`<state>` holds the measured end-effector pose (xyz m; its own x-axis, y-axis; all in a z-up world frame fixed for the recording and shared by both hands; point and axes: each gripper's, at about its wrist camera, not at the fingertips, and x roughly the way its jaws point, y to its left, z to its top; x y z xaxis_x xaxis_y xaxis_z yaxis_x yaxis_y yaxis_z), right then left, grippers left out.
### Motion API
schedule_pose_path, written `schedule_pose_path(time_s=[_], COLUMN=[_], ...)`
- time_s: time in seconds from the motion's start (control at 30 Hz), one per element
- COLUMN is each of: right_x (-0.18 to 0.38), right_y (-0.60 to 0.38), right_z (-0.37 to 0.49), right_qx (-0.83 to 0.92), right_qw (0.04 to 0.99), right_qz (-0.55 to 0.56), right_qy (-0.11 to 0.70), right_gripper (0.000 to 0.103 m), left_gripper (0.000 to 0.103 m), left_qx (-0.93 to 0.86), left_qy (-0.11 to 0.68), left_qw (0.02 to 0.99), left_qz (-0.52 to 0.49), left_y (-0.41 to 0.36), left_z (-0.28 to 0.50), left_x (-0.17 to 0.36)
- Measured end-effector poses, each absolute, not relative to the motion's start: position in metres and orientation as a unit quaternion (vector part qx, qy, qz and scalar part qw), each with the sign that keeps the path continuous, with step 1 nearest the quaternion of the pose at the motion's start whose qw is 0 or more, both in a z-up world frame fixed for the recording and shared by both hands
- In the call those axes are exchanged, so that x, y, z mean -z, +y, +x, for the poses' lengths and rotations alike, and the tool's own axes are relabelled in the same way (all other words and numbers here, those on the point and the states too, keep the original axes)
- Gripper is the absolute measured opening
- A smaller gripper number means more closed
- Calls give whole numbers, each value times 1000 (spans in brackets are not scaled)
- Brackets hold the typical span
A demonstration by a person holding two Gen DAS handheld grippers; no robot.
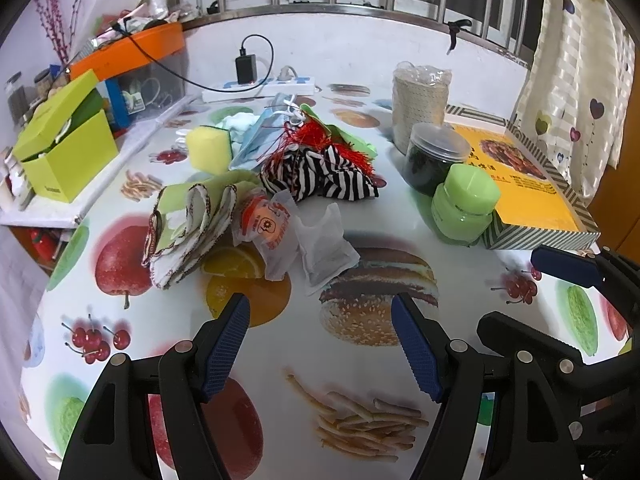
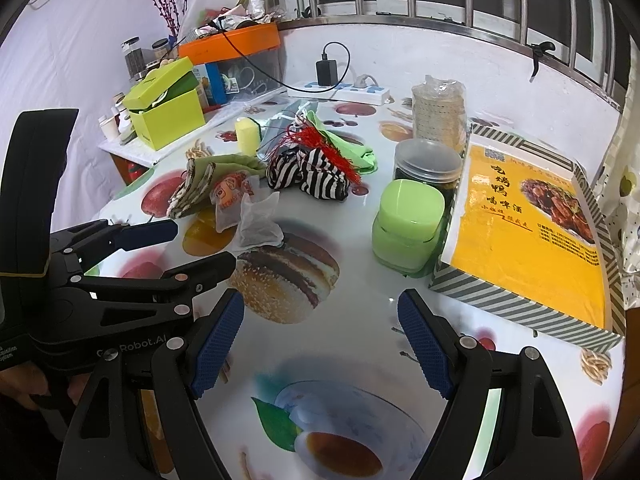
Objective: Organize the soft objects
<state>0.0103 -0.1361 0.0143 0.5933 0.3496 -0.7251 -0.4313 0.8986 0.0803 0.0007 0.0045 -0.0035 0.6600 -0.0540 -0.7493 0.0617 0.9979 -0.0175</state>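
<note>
A pile of soft things lies mid-table: a black-and-white striped cloth (image 1: 324, 176) (image 2: 308, 174) with a red tassel (image 1: 316, 136), a yellow sponge (image 1: 208, 148) (image 2: 246, 136), folded green-and-white cloths (image 1: 184, 228) (image 2: 200, 184), a blue face mask (image 1: 264, 132), and small sachets (image 1: 324, 248) (image 2: 256, 228). My left gripper (image 1: 320, 344) is open and empty, above the table, short of the sachets. My right gripper (image 2: 320, 344) is open and empty, nearer the table's front. The left gripper also shows in the right wrist view (image 2: 192, 244).
A green jar (image 1: 464, 208) (image 2: 408, 224), a dark clear-lidded jar (image 1: 436, 156), a roll of paper cups (image 1: 420, 104) and a yellow striped box (image 2: 528, 236) stand at the right. A lime box (image 1: 64, 148) and an orange-lidded bin (image 1: 128, 52) sit at the left. A power strip (image 1: 260, 88) lies by the wall.
</note>
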Motion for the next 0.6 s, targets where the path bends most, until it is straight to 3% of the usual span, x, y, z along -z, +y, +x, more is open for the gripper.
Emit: schedule_pose_path(time_s=[0.6], right_x=[-13], right_y=[-127], right_z=[15], right_qx=[-226], right_qw=[888], right_qz=[-57], right_qy=[396], right_gripper=[80], left_gripper=[73], left_qx=[34], left_qy=[412], left_qw=[911], left_qz=[-5], left_y=[16], left_z=[2], left_x=[5])
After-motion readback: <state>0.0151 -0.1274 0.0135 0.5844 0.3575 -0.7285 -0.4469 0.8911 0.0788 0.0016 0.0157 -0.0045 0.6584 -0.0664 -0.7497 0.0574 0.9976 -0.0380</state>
